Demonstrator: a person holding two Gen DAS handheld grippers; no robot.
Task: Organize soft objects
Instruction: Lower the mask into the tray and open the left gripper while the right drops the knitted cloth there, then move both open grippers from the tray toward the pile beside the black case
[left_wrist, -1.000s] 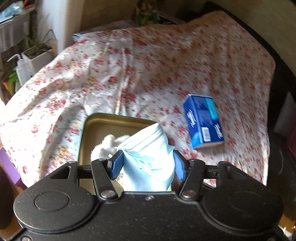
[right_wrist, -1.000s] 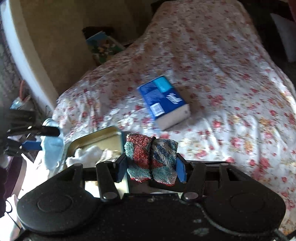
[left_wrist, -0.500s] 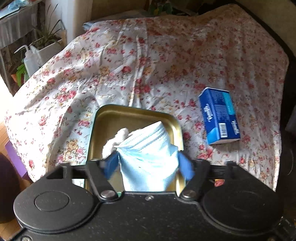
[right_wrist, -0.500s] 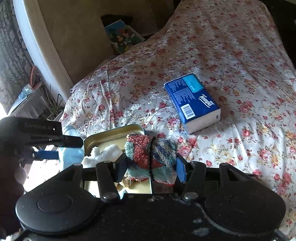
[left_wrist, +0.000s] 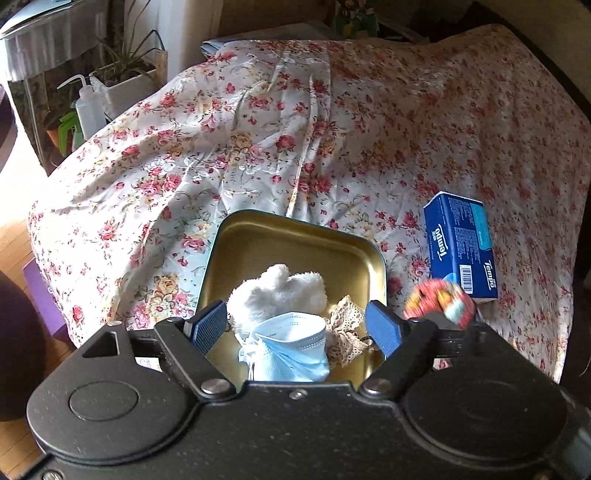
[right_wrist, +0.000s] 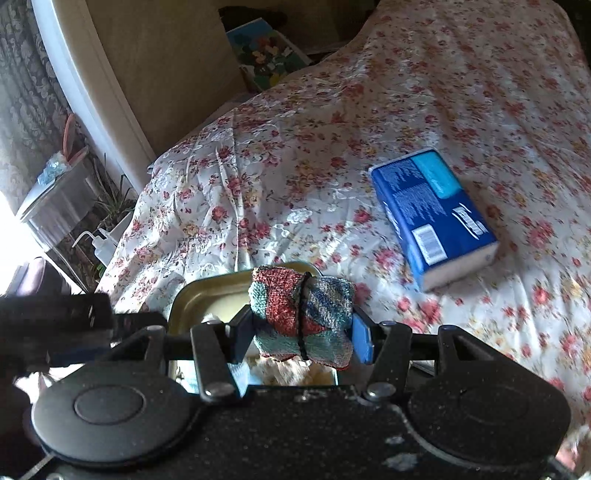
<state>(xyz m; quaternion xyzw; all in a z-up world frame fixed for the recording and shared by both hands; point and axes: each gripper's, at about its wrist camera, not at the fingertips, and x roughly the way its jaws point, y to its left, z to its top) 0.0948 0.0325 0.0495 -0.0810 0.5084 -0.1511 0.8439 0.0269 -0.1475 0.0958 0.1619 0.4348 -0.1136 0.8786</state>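
Observation:
A gold metal tin (left_wrist: 295, 236) lies on the floral bedspread. In it lie a white fluffy cloth (left_wrist: 280, 291), a lace piece (left_wrist: 347, 321) and a light blue face mask (left_wrist: 291, 347). My left gripper (left_wrist: 295, 326) is open just above the tin, with the mask lying loose between its fingers. My right gripper (right_wrist: 301, 332) is shut on a rolled red, blue and teal knitted cloth (right_wrist: 301, 314) and holds it over the tin's right edge (right_wrist: 207, 291). That cloth shows blurred at the right of the left wrist view (left_wrist: 439, 302).
A blue Tempo tissue pack (left_wrist: 460, 243) lies on the bedspread right of the tin; it also shows in the right wrist view (right_wrist: 432, 218). Potted plants and a squeeze bottle (left_wrist: 88, 110) stand off the bed's far left corner. The bed's near edge drops to wooden floor at left.
My left gripper has opened and let the blue mask drop into the tin. My right gripper has carried the knitted cloth closer over the tin.

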